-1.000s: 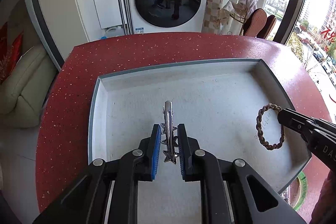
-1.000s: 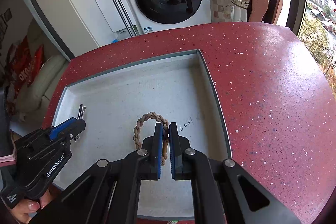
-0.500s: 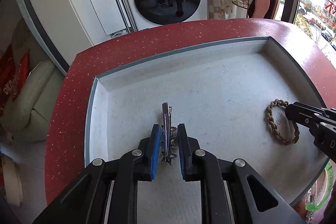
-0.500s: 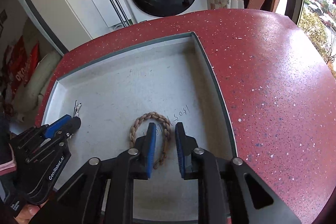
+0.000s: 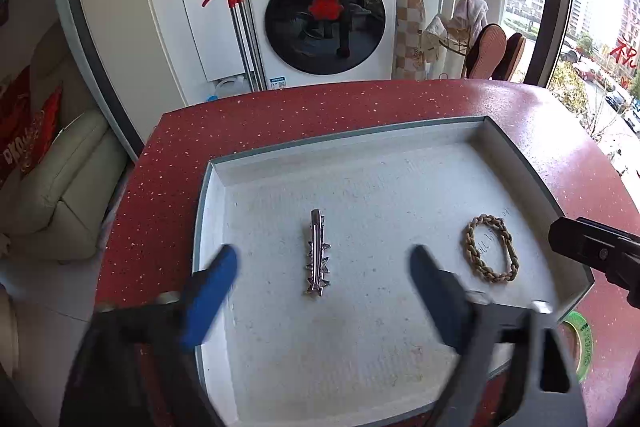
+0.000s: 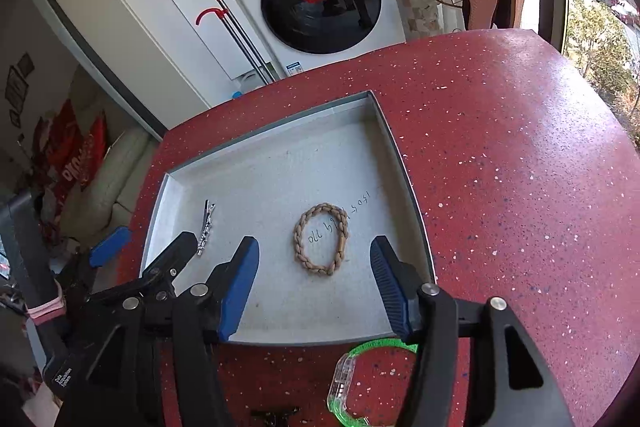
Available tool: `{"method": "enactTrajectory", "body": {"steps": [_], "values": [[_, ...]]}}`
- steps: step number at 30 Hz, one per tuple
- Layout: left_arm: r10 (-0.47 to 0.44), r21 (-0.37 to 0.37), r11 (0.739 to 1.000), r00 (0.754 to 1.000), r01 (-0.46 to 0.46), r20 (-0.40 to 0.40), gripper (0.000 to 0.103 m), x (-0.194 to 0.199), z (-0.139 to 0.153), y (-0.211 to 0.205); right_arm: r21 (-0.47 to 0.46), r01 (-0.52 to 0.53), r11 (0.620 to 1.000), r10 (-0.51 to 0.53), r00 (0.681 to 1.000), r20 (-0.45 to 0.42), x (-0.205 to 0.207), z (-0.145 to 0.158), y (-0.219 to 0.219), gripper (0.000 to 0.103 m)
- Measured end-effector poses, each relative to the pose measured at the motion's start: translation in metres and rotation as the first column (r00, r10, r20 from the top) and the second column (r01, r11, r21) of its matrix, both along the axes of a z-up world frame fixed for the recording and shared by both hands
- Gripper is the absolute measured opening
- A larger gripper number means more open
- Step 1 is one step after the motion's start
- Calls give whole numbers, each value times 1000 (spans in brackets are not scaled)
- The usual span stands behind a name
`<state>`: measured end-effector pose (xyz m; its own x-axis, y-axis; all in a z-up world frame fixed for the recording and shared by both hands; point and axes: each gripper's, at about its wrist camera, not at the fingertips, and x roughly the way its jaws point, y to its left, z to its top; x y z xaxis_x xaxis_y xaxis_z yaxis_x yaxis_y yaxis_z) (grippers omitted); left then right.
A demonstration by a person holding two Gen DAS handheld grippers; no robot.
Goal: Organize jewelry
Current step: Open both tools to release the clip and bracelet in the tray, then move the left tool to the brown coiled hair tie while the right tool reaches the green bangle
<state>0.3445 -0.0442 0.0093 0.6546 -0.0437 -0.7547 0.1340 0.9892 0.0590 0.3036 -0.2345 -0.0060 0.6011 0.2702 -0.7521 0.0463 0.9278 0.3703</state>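
A silver spiked hair clip (image 5: 317, 255) lies flat in the grey tray (image 5: 360, 139). My left gripper (image 5: 322, 261) straddles the clip without touching it, and its blurred jaws are opening wide. To the clip's right rests a tan braided bracelet (image 5: 491, 248). In the right wrist view the bracelet (image 6: 321, 239) lies on the tray (image 6: 272, 131) over some handwriting. My right gripper (image 6: 315, 249) hangs just short of it, jaws opening, the blue pads (image 6: 244, 267) clear of the braid. The clip (image 6: 206, 227) and the left gripper (image 6: 150, 243) show at the left.
The tray sits on a red speckled counter (image 6: 500, 147). A green translucent bangle (image 6: 360, 379) lies on the counter just in front of the tray, under my right gripper. A washing machine (image 5: 320, 11) and a mop stand beyond the counter's far edge.
Both grippers have let go. The left jaws spread off the hair clip, the right jaws off the bracelet. Both pulled back and up a little, leaving the two pieces on the tray.
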Motion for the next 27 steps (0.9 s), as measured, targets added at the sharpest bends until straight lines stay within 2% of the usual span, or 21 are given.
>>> {"method": "enactTrajectory", "body": {"steps": [1, 3, 5, 6, 11, 12, 13, 16, 19, 24, 27], "values": [[-2, -2, 1000, 1000, 2, 27, 103, -5, 4, 1, 0, 0, 1000, 0, 1000, -1, -4, 1, 1, 69], [-16, 3, 1000, 1000, 16, 18, 103, -11, 9, 0, 6, 0, 1000, 0, 1000, -4, -11, 4, 1, 69], [-12, 0, 1000, 1000, 12, 24, 103, -19, 14, 4, 23, 1, 1000, -2, 1000, 2, -19, 9, -1, 76], [-8, -4, 1000, 999, 8, 32, 103, -25, 17, 6, 31, 1, 1000, -1, 1000, 9, -23, 12, -2, 84], [3, -30, 1000, 999, -1, 48, 103, -58, 29, 22, 8, 17, 1000, -17, 996, 91, -54, 30, -3, 84], [5, -34, 999, 999, -3, 43, 103, -64, 29, 26, -4, 21, 1000, -20, 994, 111, -62, 34, -3, 90], [11, -42, 999, 999, -9, 37, 103, -70, 30, 29, -11, 21, 1000, -19, 992, 128, -69, 36, -3, 102], [-2, -59, 998, 1000, 3, 14, 103, -90, 27, 39, 4, 13, 1000, -13, 984, 179, -88, 42, -7, 103], [1, -62, 998, 1000, 0, 8, 103, -112, 22, 44, 27, 3, 1000, -7, 988, 156, -101, 41, -11, 103], [15, -71, 997, 1000, -16, -19, 103, -139, 9, 50, 33, -11, 999, 9, 998, 64, -117, 25, -17, 103], [23, -70, 997, 999, -26, -43, 103, -147, -2, 51, -5, -8, 1000, 8, 1000, 29, -128, 12, -17, 103]]}}
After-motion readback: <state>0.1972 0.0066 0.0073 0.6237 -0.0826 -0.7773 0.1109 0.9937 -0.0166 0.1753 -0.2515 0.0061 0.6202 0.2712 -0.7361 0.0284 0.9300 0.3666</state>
